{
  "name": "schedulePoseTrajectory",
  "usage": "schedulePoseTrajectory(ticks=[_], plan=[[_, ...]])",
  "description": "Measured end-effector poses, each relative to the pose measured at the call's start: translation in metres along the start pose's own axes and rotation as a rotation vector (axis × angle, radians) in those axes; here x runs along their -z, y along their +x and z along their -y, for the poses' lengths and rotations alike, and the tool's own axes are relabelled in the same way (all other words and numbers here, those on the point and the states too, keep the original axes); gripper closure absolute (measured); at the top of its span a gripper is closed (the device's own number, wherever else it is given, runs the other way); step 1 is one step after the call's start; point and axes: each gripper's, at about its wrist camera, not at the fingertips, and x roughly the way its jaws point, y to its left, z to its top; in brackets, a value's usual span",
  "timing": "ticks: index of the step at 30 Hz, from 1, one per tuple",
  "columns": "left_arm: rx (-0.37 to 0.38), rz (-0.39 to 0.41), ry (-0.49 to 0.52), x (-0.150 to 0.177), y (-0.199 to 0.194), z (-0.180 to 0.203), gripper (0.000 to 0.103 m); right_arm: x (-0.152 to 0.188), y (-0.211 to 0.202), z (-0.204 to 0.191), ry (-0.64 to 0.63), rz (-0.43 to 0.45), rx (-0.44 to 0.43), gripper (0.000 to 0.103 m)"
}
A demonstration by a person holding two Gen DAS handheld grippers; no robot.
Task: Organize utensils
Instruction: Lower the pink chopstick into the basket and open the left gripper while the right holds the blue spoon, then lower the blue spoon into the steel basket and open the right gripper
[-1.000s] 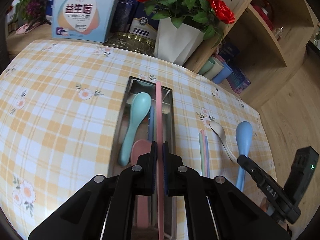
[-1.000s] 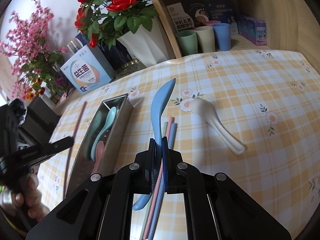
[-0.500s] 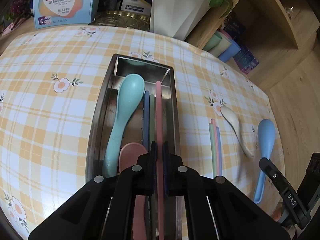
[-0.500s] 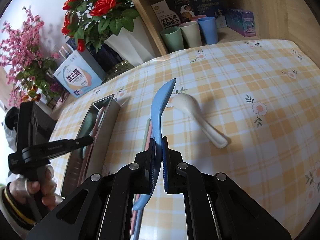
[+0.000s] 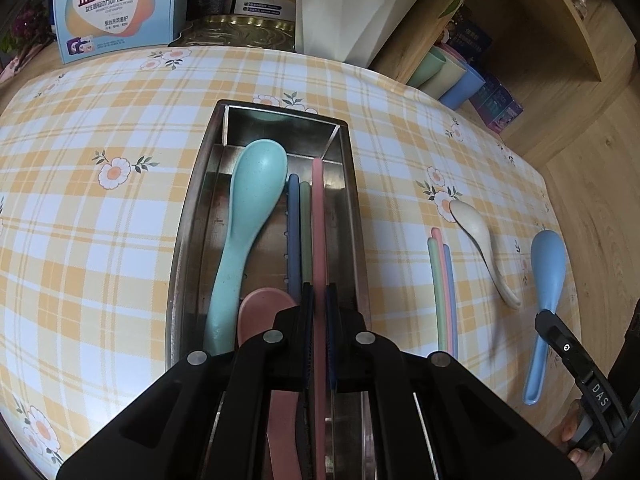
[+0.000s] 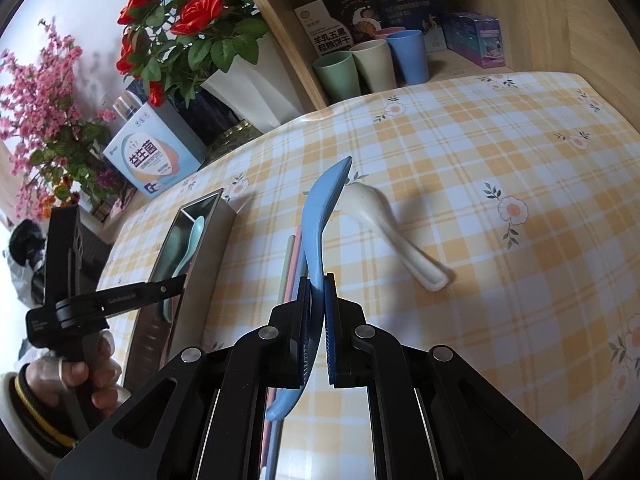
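The left hand-held gripper point(image 5: 319, 300) is clamped on a pink chopstick point(image 5: 318, 216) over the metal tray point(image 5: 188, 216). The right hand-held gripper point(image 6: 319, 292) clamps a blue spoon point(image 6: 322, 208) above the tabletop point(image 6: 500, 280).

A white planter point(image 6: 256, 80) of red roses point(image 6: 200, 12) is seen beyond the checked tabletop point(image 6: 500, 184). A light-blue box point(image 6: 156, 152) is placed left of it; three cups point(image 6: 372, 64) are shelved to its right.

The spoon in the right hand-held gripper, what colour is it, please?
Light blue spoon, clearest in the right wrist view.
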Motion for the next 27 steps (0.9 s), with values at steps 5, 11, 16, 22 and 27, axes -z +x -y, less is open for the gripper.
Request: schedulePoseTrajectory(ticks=[5, 11, 16, 22, 27], plan=[[0.017, 0.026, 0.013, 0.0, -0.012, 0.003, 0.096, 0.0, -0.007, -0.002, -0.002, 0.012, 0.009, 0.097], [0.017, 0.083, 0.039, 0.006, -0.045, 0.002, 0.08, 0.001, -0.011, -0.012, -0.019, 0.001, 0.011, 0.097], [-0.002, 0.137, 0.099, 0.019, -0.075, -0.004, 0.051, 0.003, -0.01, -0.028, -0.047, -0.014, -0.004, 0.097], [-0.033, 0.191, 0.158, 0.032, -0.1, -0.018, 0.039, 0.004, -0.004, -0.052, -0.095, -0.054, -0.017, 0.097], [-0.044, 0.208, 0.172, 0.042, -0.111, -0.031, 0.028, 0.007, 0.004, -0.076, -0.133, -0.087, -0.031, 0.097]])
